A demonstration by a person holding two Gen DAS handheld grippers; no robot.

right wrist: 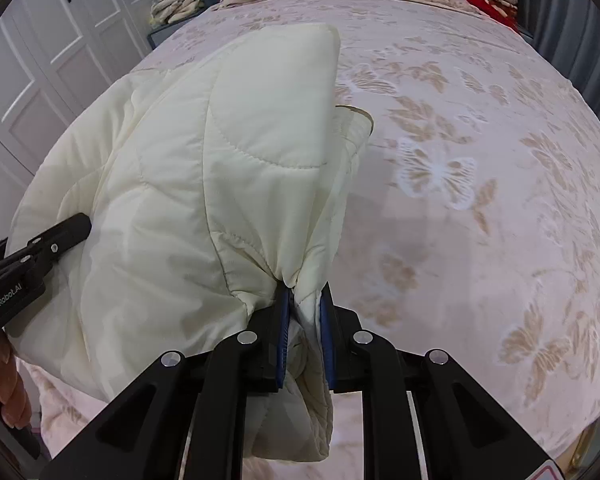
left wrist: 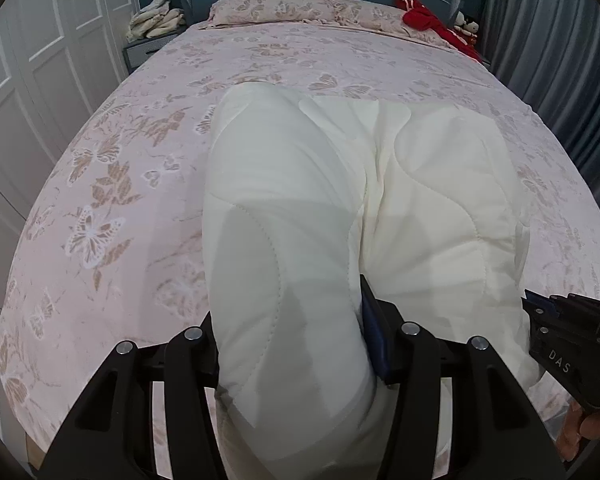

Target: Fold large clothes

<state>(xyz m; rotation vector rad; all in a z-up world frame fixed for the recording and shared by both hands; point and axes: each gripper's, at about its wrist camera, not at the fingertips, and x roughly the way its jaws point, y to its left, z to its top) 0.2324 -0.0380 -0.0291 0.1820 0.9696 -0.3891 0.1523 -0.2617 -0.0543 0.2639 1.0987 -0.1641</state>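
Two grippers each clamp a bunched edge of one cream quilted coat lying on the bed: the left gripper pinches a thick padded roll, the right gripper a gathered seam. Judging by its puffiness, the coat should be light, soft and springy, with a slick shell, so hems or seams seem the safest holds. Elsewhere: one red garment, two pillows.
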